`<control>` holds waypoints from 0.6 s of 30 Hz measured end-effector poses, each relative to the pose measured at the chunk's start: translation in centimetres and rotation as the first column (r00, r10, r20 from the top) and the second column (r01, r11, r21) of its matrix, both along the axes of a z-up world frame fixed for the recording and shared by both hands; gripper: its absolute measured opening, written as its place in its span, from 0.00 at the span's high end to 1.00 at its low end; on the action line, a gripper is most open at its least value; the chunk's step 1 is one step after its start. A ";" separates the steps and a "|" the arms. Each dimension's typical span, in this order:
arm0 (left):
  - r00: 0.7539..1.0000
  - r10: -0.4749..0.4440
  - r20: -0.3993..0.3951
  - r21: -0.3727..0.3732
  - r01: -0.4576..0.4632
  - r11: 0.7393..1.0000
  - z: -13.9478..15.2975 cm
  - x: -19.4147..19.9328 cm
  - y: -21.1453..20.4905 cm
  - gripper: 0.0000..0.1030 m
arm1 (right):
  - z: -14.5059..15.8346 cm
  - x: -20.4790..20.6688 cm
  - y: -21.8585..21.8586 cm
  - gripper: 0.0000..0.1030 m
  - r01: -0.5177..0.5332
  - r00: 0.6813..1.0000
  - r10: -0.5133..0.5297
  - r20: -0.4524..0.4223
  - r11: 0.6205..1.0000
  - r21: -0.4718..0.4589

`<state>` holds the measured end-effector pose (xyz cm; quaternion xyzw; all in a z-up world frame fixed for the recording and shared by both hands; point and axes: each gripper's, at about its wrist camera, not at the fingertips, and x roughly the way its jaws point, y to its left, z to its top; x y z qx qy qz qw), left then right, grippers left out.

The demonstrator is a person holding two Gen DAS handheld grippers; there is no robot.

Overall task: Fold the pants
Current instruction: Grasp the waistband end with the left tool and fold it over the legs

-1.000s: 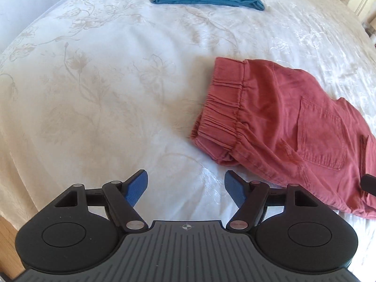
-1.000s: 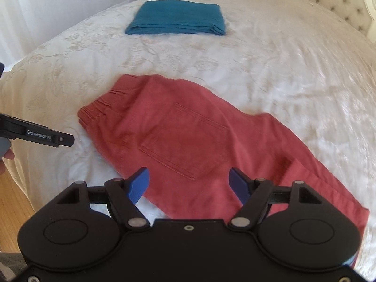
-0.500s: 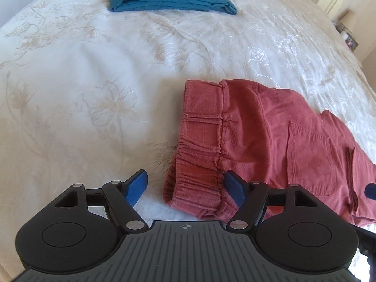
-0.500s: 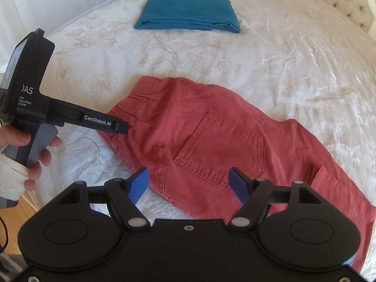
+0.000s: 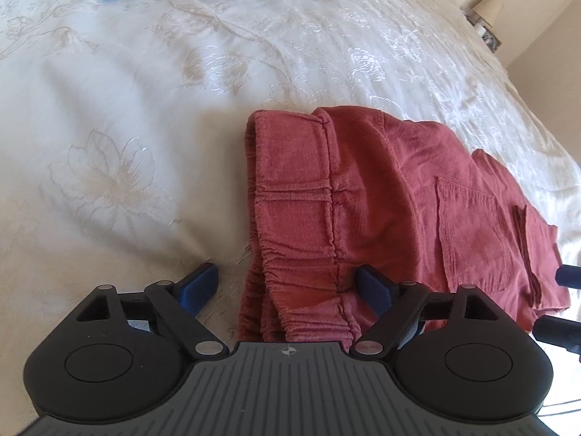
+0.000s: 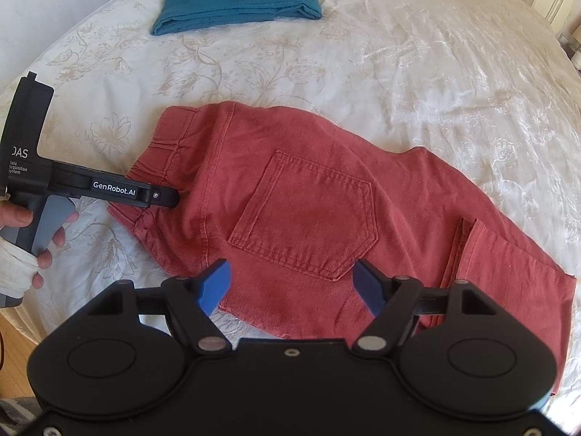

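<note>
The red pants lie flat on the bed, which is covered by a white spread with a pale floral pattern. The back pocket faces up. The gathered elastic waistband lies toward the left side, and the legs run off toward the right, where a hem edge is doubled over. The left tongs are spread wide. Their blue fingertips straddle the near corner of the waistband: one tip rests over bare spread just beside the fabric, the other over the red cloth. Nothing is pinched between them. In the right wrist view, the same tool shows from the side, held in the person's left hand, its black arm reaching onto the waistband. The right tongs are likewise spread, with nothing between the tips, poised over the near edge of the pants below the back pocket. A folded teal garment lies well apart, at the far side of the bed. A bedside lamp stands beyond the bed's far right corner.
</note>
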<state>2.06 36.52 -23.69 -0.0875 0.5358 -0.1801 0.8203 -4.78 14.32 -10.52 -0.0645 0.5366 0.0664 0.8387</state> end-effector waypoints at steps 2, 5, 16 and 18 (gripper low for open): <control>1.000 -0.028 0.000 -0.028 0.028 0.999 0.0 0.7 -0.6 0.18 | -0.1 0.2 0.1 0.27 -0.001 1.000 0.001 -0.004 1.000 -0.005; 0.997 -0.066 -0.027 -0.108 0.063 0.992 -0.1 2.3 -1.3 0.18 | -0.1 0.4 0.0 0.27 0.007 1.000 -0.007 -0.009 1.000 -0.013; 0.982 -0.114 -0.151 -0.236 0.077 0.969 -0.5 5.8 -3.5 0.28 | 0.8 -0.5 -2.4 0.27 0.092 0.996 -0.092 0.003 0.996 -0.020; 0.982 -0.062 -0.176 -0.187 0.028 0.982 0.1 5.8 -3.4 0.54 | 1.0 -0.7 -3.5 0.27 0.114 0.993 -0.114 0.010 0.993 -0.006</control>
